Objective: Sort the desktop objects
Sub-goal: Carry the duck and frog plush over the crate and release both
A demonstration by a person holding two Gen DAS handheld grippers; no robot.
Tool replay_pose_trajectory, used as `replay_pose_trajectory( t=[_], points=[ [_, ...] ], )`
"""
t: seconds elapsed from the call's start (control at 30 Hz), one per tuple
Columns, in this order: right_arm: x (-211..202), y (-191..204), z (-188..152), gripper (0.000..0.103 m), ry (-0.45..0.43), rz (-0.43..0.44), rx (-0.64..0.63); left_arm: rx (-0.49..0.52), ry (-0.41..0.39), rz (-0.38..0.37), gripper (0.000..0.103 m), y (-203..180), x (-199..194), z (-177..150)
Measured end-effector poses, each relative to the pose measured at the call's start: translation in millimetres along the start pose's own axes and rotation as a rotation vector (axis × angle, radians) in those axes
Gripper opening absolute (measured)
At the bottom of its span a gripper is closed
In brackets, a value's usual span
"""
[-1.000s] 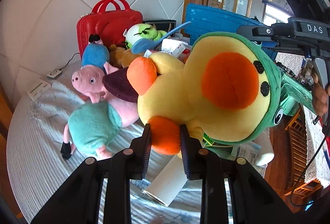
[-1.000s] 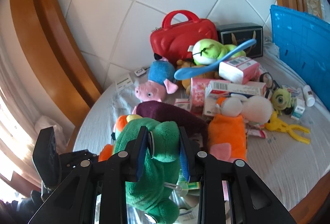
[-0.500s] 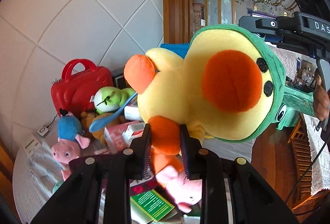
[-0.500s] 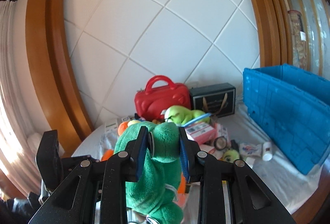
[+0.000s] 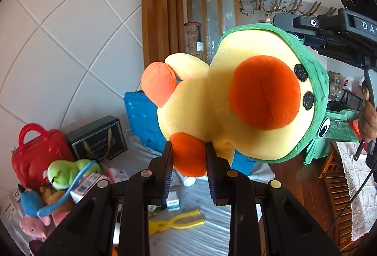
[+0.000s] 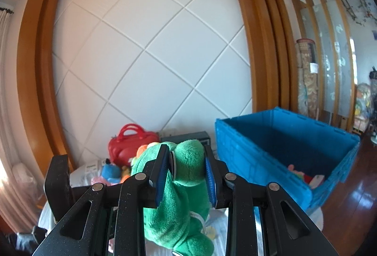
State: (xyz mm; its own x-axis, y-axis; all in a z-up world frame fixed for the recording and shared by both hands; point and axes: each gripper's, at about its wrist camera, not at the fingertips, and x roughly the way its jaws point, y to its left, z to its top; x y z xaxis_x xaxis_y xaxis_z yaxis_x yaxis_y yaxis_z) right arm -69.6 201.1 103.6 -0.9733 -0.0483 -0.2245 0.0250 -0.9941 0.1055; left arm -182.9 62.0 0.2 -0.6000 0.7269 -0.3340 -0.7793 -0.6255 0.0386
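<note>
Two sets of fingers clamp one yellow plush duck in a green hood (image 5: 238, 95): left fingers (image 5: 188, 159) on its orange foot, right fingers (image 6: 186, 171) on the hood, with a blue plastic crate (image 6: 282, 152) beyond on the white-clothed bench (image 5: 193, 237) before a white panelled wall (image 6: 150, 48).

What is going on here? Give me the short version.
A person is sorting toys off a cluttered table with two handheld grippers. Both hold one plush duck in a green hood: the left gripper is clamped on its orange foot, and the right gripper is clamped on the green plush of the hood. The toy is in the air, off the table. The blue crate sits open just to the right, with a few items visible in its bottom. More toys and boxes lie beside the red case.
</note>
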Motion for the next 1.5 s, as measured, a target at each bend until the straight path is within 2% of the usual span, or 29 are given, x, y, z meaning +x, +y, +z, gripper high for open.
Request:
replay_pose_trajectory(
  t=[0.23,0.33,0.5,0.7,0.77,0.8,0.83,0.9,0.93,1.07,1.17,1.5],
  points=[
    [-8.2,-87.0,29.1,0.028,-0.112,-0.096,0.126,0.074,-0.048,-0.082,0.025,-34.0,64.9,71.2],
    [-1.5,-124.8,39.5,0.028,-0.139,-0.132,0.173,0.108,-0.039,-0.102,0.025,-52.6,95.5,94.0],
    [11.2,-186.7,57.5,0.028,-0.139,-0.162,0.185,0.126,-0.042,-0.094,0.025,-78.2,147.9,118.3],
    [66.5,-264.6,80.7,0.029,-0.133,-0.140,0.152,0.083,-0.034,-0.020,0.026,-100.1,225.3,146.2],
    [90.9,-294.4,90.2,0.036,-0.135,-0.150,0.165,0.051,-0.018,0.039,0.031,-102.5,252.9,159.8],
    [104.1,-309.5,95.7,0.058,-0.133,-0.165,0.190,0.037,-0.002,0.080,0.036,-101.6,266.4,167.4],
    [116.7,-324.4,101.3,0.099,-0.128,-0.184,0.220,0.027,0.020,0.133,0.040,-100.6,280.6,174.7],
    [133.6,-349.3,107.3,0.100,-0.119,-0.221,0.244,0.012,0.047,0.253,0.064,-96.9,300.7,185.1],
    [138.2,-356.7,106.6,0.100,-0.106,-0.209,0.241,0.007,0.047,0.317,0.064,-95.6,305.1,187.5],
    [148.1,-370.7,95.2,0.103,-0.069,-0.237,0.192,-0.012,0.027,0.459,0.065,-95.2,302.3,184.2],
    [151.8,-370.0,83.4,0.103,-0.055,-0.256,0.162,-0.024,0.028,0.524,0.065,-94.4,298.4,177.8],
    [142.0,-323.2,61.7,0.103,-0.039,-0.266,0.099,-0.070,0.017,0.568,0.065,-91.6,255.9,156.4]
  ],
)
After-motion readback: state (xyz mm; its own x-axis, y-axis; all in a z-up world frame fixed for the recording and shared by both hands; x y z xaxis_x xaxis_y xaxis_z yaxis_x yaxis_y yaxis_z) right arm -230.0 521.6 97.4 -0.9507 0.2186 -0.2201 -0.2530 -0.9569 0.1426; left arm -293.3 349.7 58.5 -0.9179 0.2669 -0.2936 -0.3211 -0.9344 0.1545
